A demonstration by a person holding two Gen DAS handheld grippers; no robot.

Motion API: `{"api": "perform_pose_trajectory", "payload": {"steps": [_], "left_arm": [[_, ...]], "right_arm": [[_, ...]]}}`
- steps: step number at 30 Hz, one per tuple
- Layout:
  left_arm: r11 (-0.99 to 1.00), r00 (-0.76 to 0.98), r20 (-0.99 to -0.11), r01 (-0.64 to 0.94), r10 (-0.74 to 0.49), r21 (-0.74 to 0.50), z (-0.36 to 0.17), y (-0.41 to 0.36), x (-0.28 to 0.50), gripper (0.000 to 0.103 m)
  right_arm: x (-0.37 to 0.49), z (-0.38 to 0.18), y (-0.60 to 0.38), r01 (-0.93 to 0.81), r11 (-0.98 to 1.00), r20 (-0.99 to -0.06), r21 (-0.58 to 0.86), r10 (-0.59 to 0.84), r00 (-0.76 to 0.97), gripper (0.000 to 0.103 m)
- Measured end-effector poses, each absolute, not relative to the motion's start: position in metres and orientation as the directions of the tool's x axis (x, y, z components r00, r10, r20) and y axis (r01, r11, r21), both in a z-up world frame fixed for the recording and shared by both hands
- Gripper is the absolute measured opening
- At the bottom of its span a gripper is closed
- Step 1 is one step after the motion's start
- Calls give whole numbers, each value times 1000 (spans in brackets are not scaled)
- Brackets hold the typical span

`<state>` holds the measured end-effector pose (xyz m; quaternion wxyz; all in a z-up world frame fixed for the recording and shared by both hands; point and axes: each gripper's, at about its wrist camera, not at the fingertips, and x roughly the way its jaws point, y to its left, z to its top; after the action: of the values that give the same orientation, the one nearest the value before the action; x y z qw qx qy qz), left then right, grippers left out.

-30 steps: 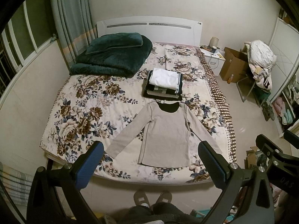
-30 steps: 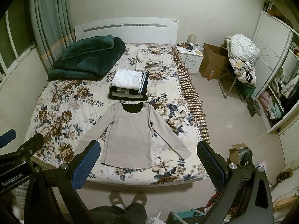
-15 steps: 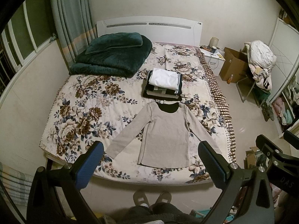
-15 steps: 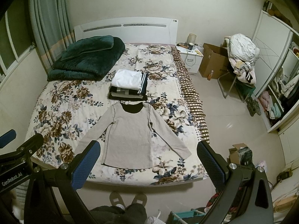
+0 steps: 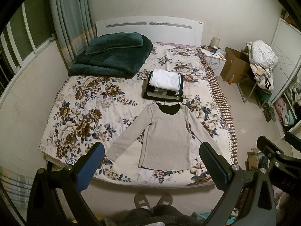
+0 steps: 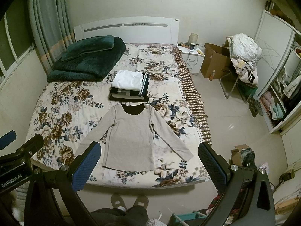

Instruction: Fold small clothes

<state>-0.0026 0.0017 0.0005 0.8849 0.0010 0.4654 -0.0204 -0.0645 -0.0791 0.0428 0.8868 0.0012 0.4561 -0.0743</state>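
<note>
I stand at the foot of one bed (image 5: 79, 113) with a flowered cover, and my two slippers (image 5: 153, 200) show on the pale tiled floor (image 6: 233, 116) below. The bed has a white headboard (image 5: 150, 27) against the wall. On my left are a curtain (image 5: 69, 18) and a window (image 5: 17, 43). On my right are one white nightstand (image 6: 191, 60), one brown box (image 6: 214, 64), one chair (image 6: 237, 86) piled with laundry and an open wardrobe (image 6: 278, 94).

On the bed I count one beige shirt (image 5: 167, 137), one stack (image 5: 163, 86) of folded clothes and one green blanket (image 5: 112, 58). The shirt lies flat near the foot edge, its two long sleeves spread out to both sides and its dark collar pointing to the headboard. The stack lies just behind the collar, with a white piece on top; I cannot tell if they touch. The blanket is folded at the head end on the left, well apart from the shirt.

My left gripper (image 5: 151, 161) hangs in the air before the bed edge with its two blue fingers (image 5: 90, 167) spread wide and nothing between them. My right gripper (image 6: 149, 160) is also spread wide and empty, beside the left one.
</note>
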Motion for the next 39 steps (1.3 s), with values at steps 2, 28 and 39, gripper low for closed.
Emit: {"api": "perform_pose_trajectory", "payload": {"steps": [2, 28, 39], "left_arm": [[999, 565, -825, 40, -37, -17, 0, 2, -3, 103], [969, 342, -907, -109, 246, 222, -341, -56, 226, 103], [951, 194, -933, -120, 303, 284, -490, -69, 273, 103]], "right_arm": [[-62, 55, -72, 136, 989, -811, -64, -131, 570, 103], [63, -424, -403, 763, 643, -992, 73, -32, 122, 99], [71, -626, -500, 907, 401, -991, 131, 90, 103, 85]]}}
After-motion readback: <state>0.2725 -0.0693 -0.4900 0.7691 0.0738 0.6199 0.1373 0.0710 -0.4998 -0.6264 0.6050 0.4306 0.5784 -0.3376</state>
